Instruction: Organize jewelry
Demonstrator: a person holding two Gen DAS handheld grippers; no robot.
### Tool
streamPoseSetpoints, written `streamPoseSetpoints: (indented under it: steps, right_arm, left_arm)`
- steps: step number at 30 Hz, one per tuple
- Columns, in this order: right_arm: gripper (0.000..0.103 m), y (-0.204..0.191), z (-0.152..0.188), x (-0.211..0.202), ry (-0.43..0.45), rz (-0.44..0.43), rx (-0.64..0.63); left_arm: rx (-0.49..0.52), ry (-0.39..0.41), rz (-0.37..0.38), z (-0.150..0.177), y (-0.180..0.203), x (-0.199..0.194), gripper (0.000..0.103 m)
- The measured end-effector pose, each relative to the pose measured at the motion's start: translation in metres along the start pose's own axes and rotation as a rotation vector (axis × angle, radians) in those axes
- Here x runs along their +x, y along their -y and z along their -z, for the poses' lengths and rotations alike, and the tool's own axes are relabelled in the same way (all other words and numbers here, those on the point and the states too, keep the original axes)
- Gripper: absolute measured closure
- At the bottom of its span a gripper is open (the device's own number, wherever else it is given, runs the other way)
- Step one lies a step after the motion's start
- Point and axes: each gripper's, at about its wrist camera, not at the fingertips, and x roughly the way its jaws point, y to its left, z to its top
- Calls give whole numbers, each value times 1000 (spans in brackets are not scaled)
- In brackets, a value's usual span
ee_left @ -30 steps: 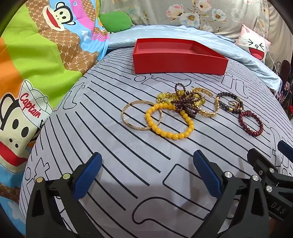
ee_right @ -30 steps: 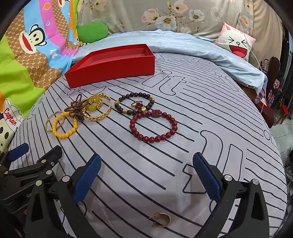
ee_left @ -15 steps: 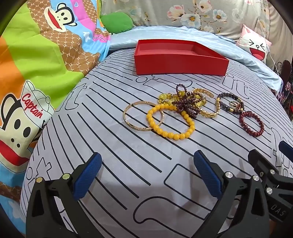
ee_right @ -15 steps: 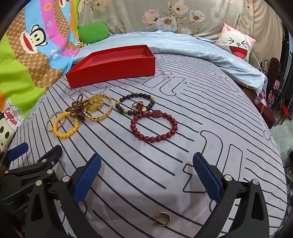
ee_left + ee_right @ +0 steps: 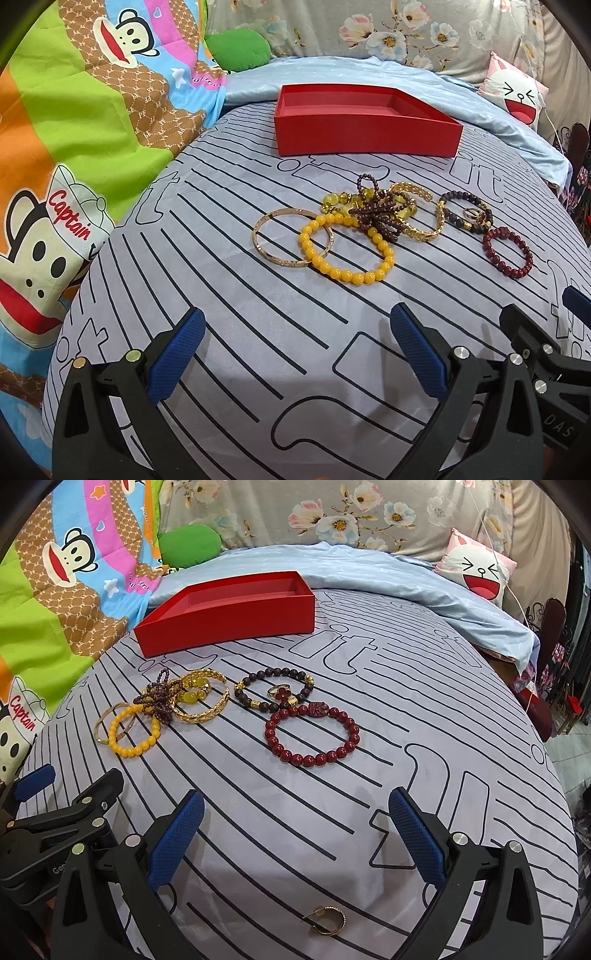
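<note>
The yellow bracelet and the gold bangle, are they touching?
Touching. The left wrist view shows the yellow bracelet lying across the gold bangle, its beads crossing the bangle's rim at two spots.

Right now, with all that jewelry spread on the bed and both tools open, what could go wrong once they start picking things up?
1. The purple bead strand lies tangled over the yellow bead bracelet and the gold chain bracelet; lifting one may drag the others.
2. The small gold earring sits close under the right tool, away from the rest, so it might be missed.
3. The soft bedsheet could bunch up in a pinch.
</note>
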Motion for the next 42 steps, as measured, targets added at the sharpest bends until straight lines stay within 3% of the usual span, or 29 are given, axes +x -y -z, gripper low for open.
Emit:
streamPoseSetpoints:
  steps: [42]
  right_arm:
    - [7,1,-1,-2,8,0,4]
  left_arm:
    - [2,2,-6,4,2,0,7]
